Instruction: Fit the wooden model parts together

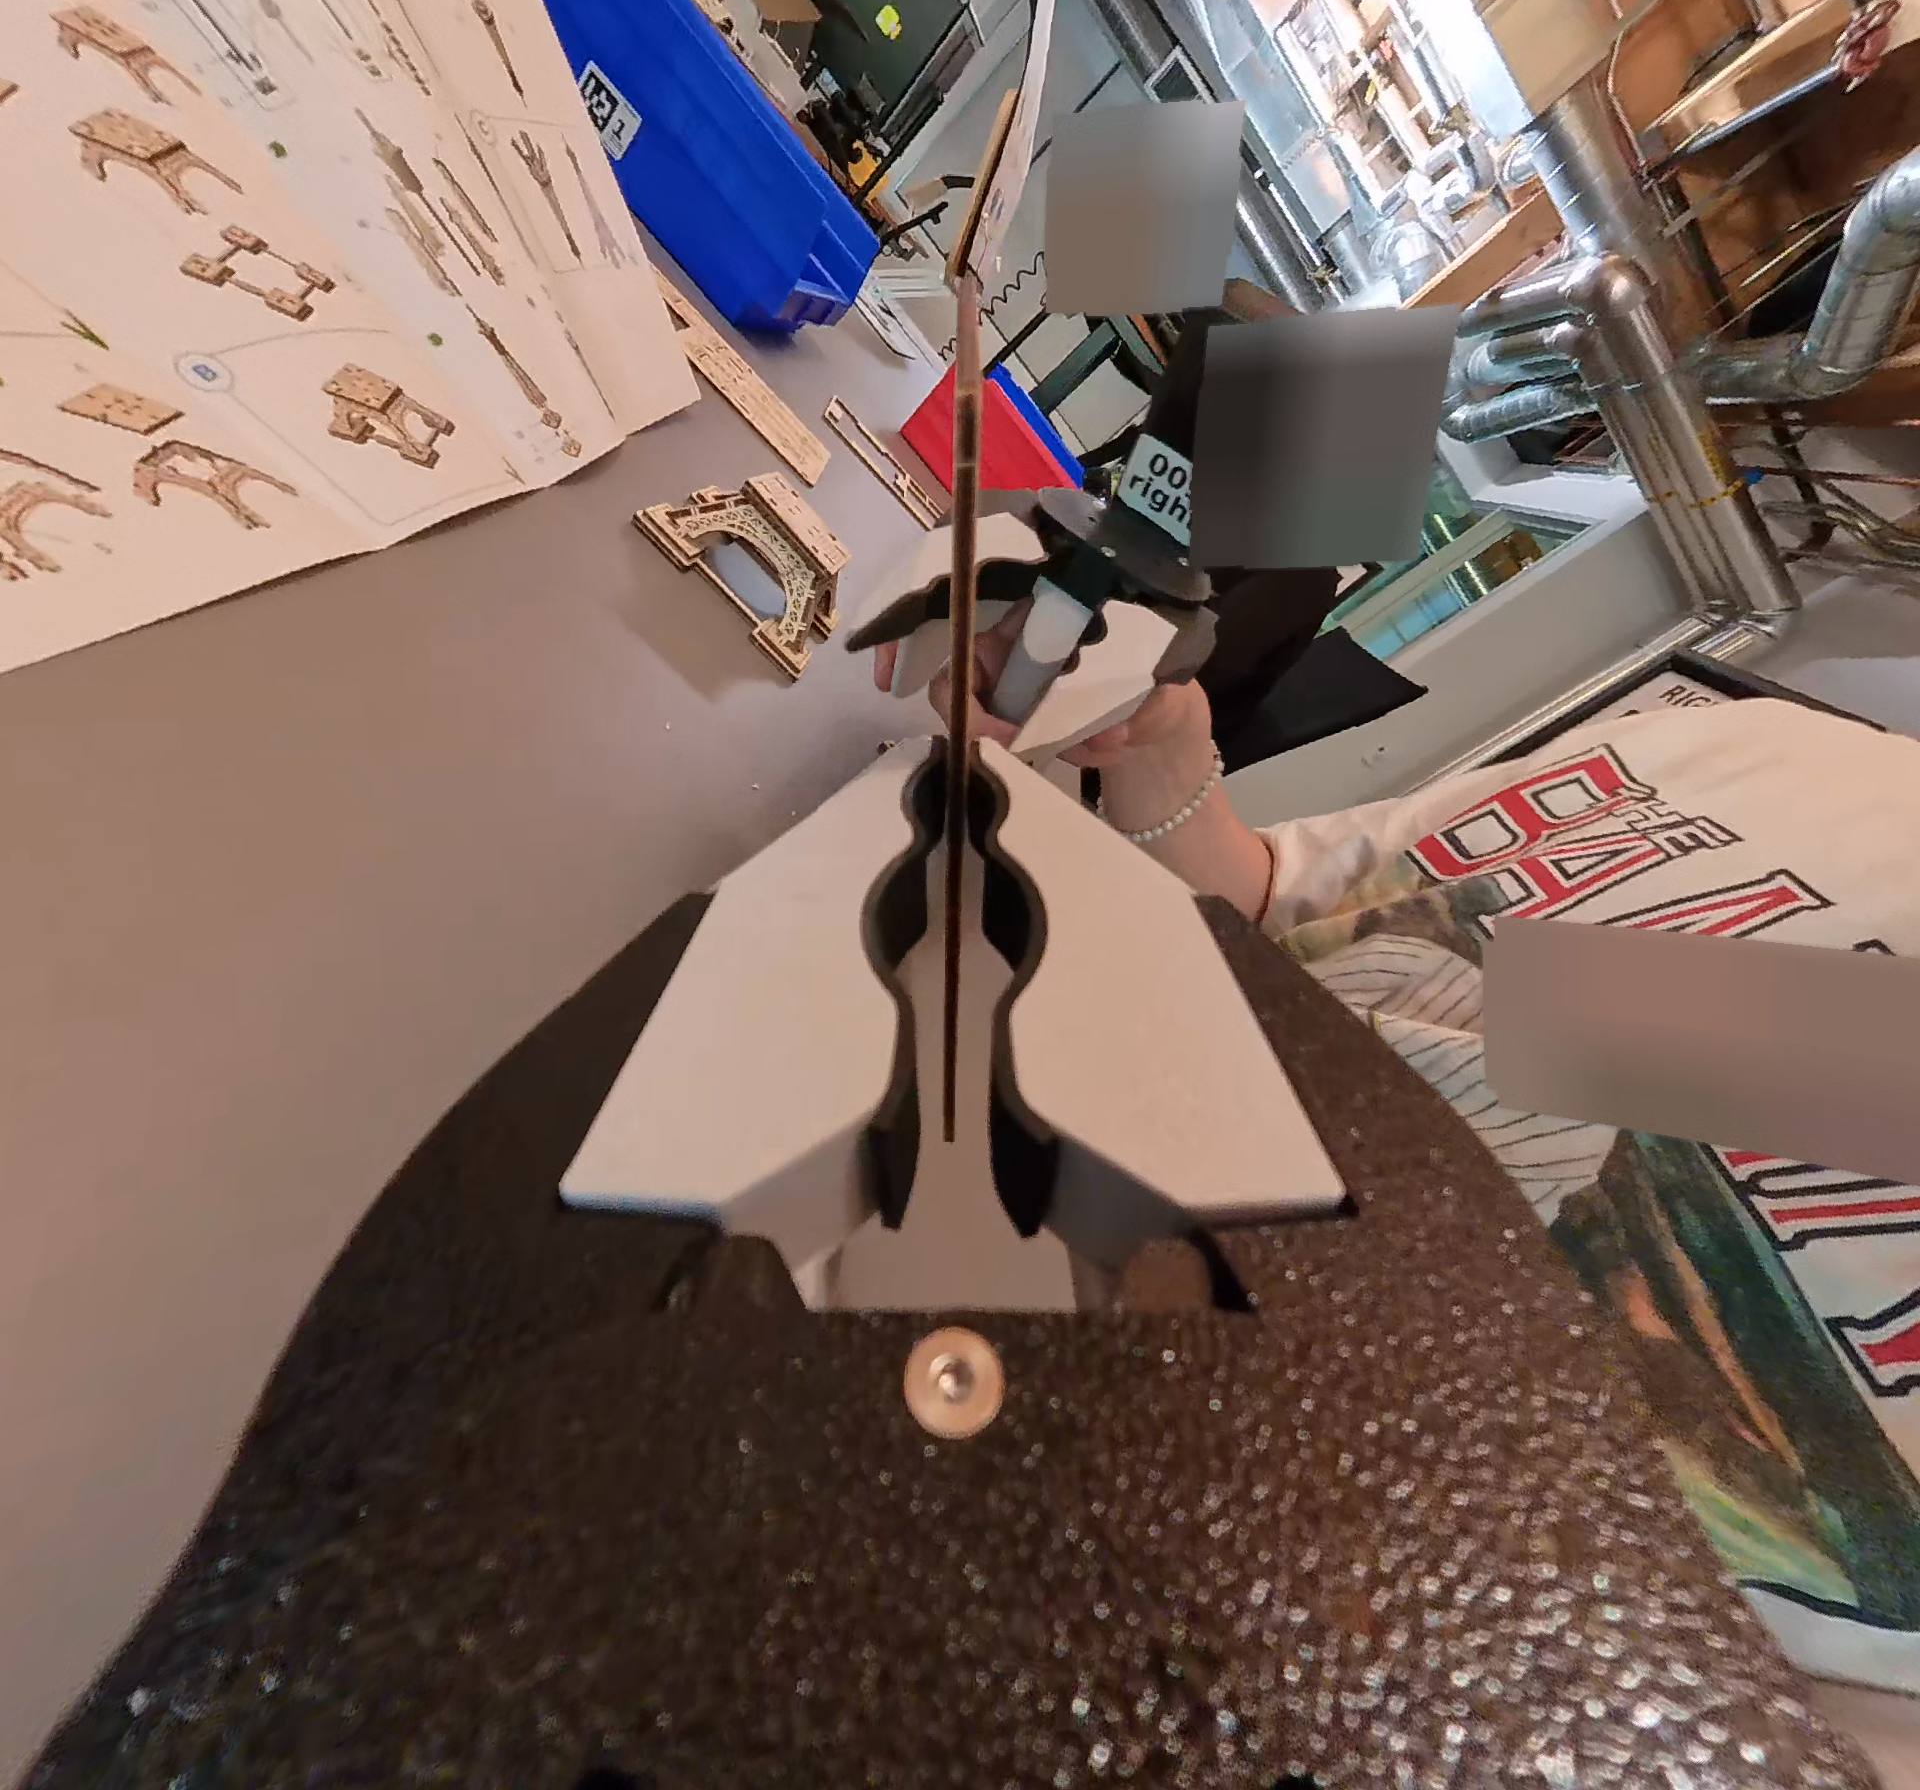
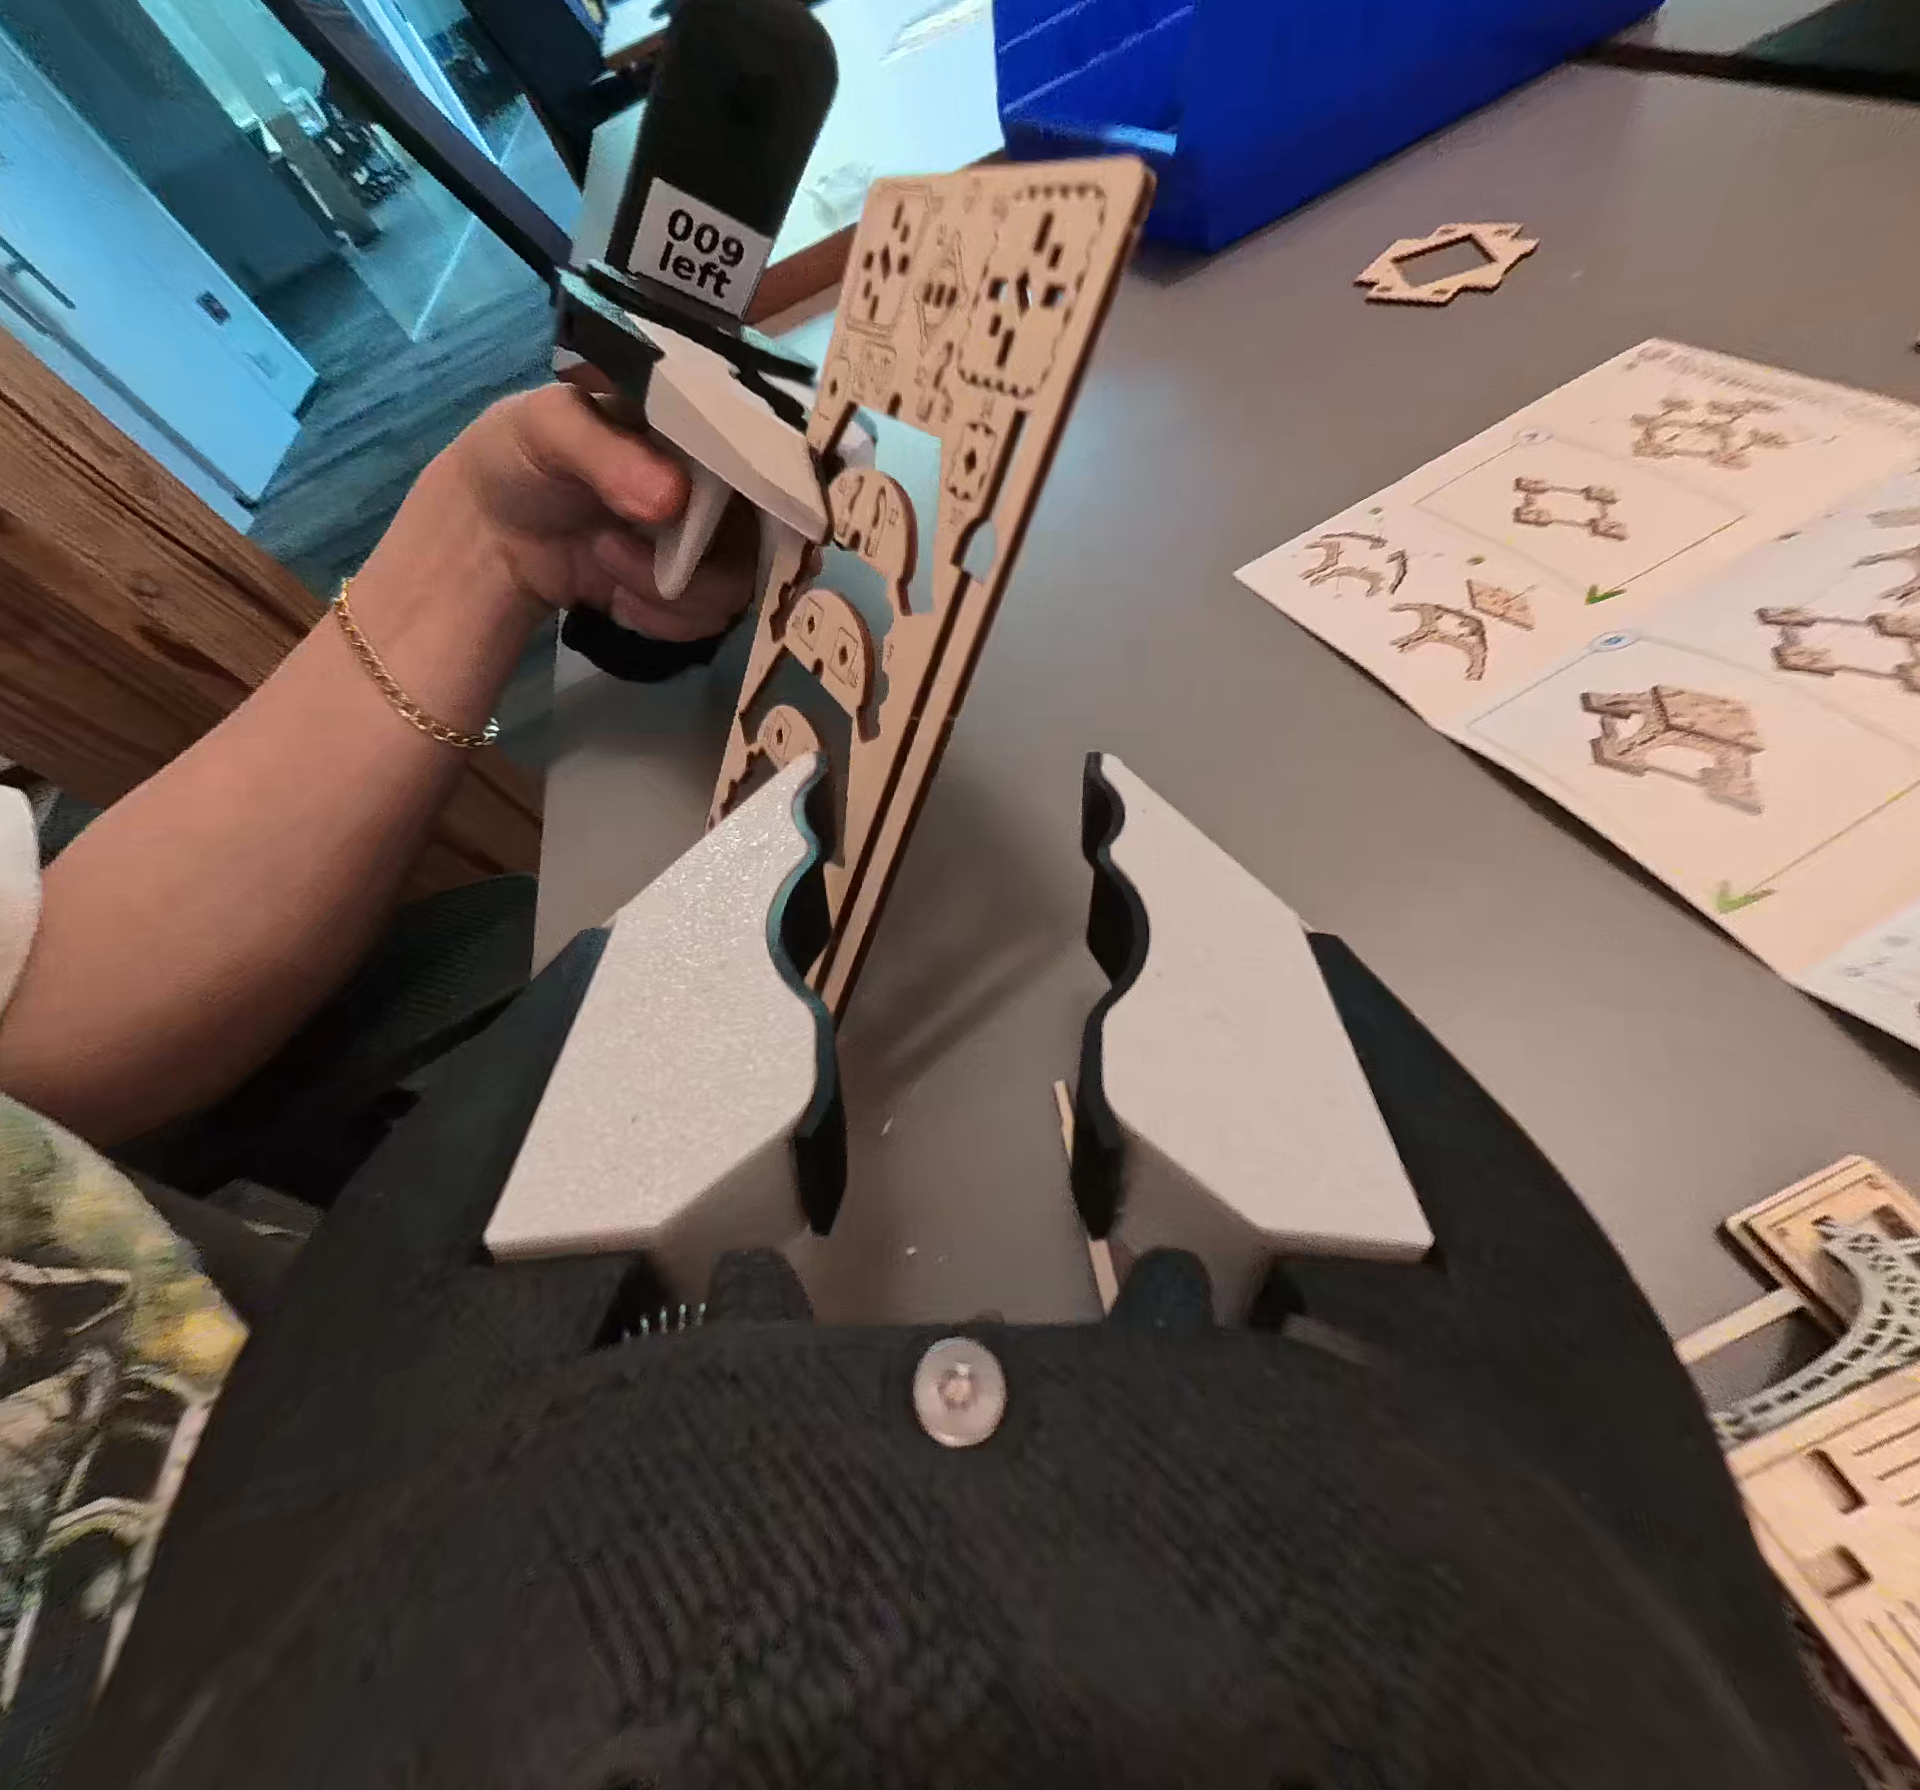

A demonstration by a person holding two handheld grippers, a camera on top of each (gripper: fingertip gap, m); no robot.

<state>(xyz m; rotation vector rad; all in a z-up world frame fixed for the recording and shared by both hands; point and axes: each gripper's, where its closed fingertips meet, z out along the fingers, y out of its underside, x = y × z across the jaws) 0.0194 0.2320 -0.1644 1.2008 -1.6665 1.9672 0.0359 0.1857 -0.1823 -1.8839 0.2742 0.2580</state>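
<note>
My left gripper (image 1: pixel 954 764) is shut on a thin wooden parts sheet (image 1: pixel 964 535), seen edge-on and held upright above the grey table (image 1: pixel 364 805). In the right wrist view the sheet (image 2: pixel 997 369) shows laser-cut parts and several empty cut-outs, and the left gripper (image 2: pixel 821 504) clamps its left edge. My right gripper (image 2: pixel 956 805) is open and empty. The sheet's lower end stands between its fingers, close against the left finger (image 2: pixel 717 961). The right gripper also shows in the left wrist view (image 1: pixel 1039 639), behind the sheet.
An assembled wooden arch base (image 1: pixel 753 561) lies on the table, also at the right edge of the right wrist view (image 2: pixel 1818 1325). Unfolded instruction sheets (image 1: pixel 260 234) (image 2: pixel 1662 649), blue bins (image 1: pixel 686 109) (image 2: pixel 1351 47), a red bin (image 1: pixel 987 431), loose wooden strips (image 1: pixel 758 390) and a square frame piece (image 2: pixel 1444 263) lie around. There is about 6 cm between the tips of the two grippers.
</note>
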